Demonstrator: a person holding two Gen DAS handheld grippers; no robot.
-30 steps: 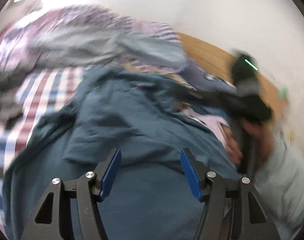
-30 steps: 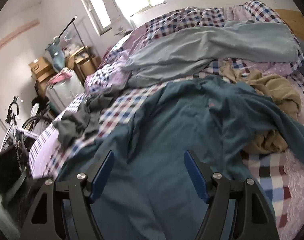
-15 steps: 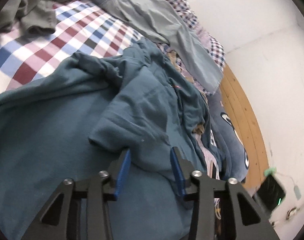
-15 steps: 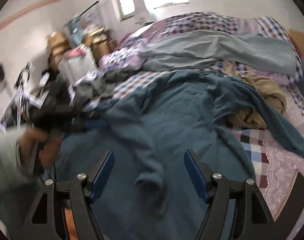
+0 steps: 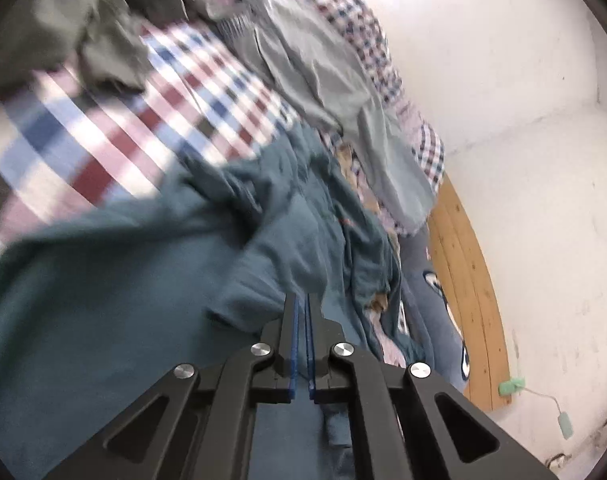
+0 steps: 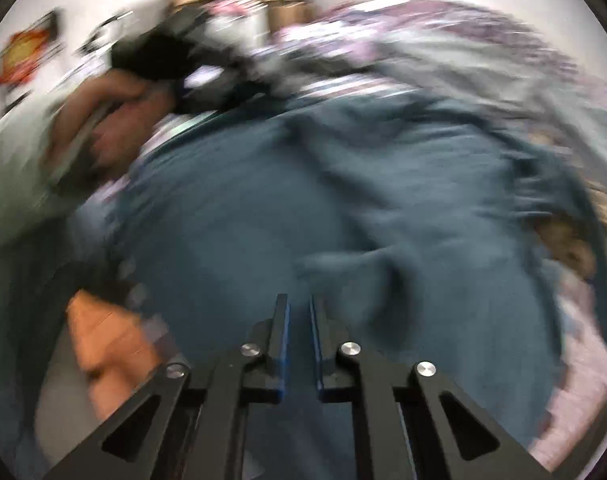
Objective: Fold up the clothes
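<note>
Left wrist view: left claw (image 5: 302,300) with its blue pads nearly together, clamped on a fold of the teal garment (image 5: 115,280). Garment spreads over the bed, covering the lower and middle part of the view. Checked bedsheet (image 5: 103,120) in red, blue and white shows above-left of it. Grey-green clothing (image 5: 83,28) bunched at top left on the sheet. Light grey garment (image 5: 343,92) runs diagonally along the upper bed, beyond the teal one. Dark blue pillow with a cartoon print (image 5: 431,292) just right of the teal garment, against the wooden headboard (image 5: 471,280). White wall (image 5: 523,120) behind. Small green object with a cord (image 5: 511,386) low on the wall.

Right wrist view: heavily blurred. Right claw (image 6: 299,312) has a narrow gap between the pads, teal fabric lying at the tips; a grip on the cloth cannot be told through the blur. Teal garment (image 6: 343,200) fills the centre. Person's hand (image 6: 103,120) at upper left holds the other black tool, pale sleeve (image 6: 15,184) beside it. Tan clothing (image 6: 563,244) at right edge of the garment.
</note>
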